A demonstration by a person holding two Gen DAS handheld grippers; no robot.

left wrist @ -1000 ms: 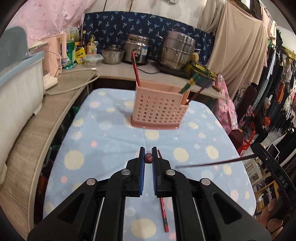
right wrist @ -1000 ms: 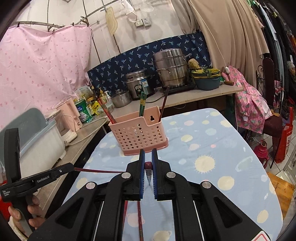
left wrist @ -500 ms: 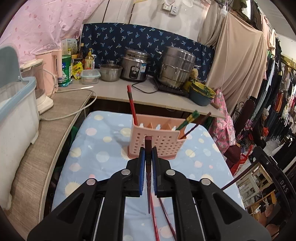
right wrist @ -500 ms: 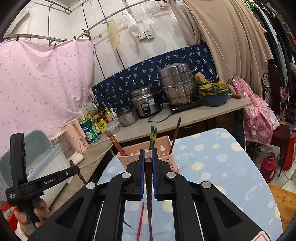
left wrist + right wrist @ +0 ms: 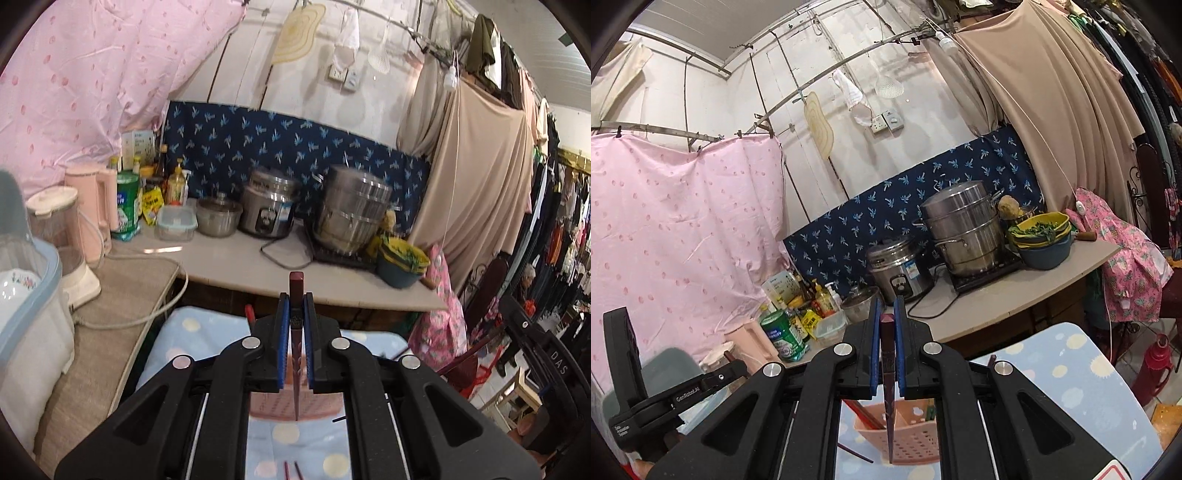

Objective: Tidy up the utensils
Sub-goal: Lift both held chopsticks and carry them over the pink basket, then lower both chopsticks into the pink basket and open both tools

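In the left wrist view my left gripper [image 5: 296, 300] is shut on a dark red chopstick [image 5: 296, 354] that hangs upright, tip down over the pink perforated utensil basket [image 5: 317, 406]. In the right wrist view my right gripper [image 5: 887, 303] is shut on a dark brown chopstick [image 5: 888, 406], also upright, its tip over the same pink basket [image 5: 912, 439]. The basket holds red chopsticks [image 5: 862, 410] on its left and green ones [image 5: 931, 411] on its right. Two loose chopsticks [image 5: 291, 470] lie on the dotted blue tablecloth [image 5: 184, 350]. The left gripper [image 5: 733, 369] shows at the lower left.
Behind the table runs a counter [image 5: 229, 258] with a rice cooker [image 5: 267, 214], a steel steamer pot [image 5: 351, 214], bowls [image 5: 402, 262], bottles and a pink kettle [image 5: 94, 206]. A plastic dish box [image 5: 26, 295] stands at left. Clothes racks and a seated person are at far right.
Both grippers have risen with their chopsticks, which swung from lying near the table to hanging upright. The basket has dropped from mid-frame to below the jaws.
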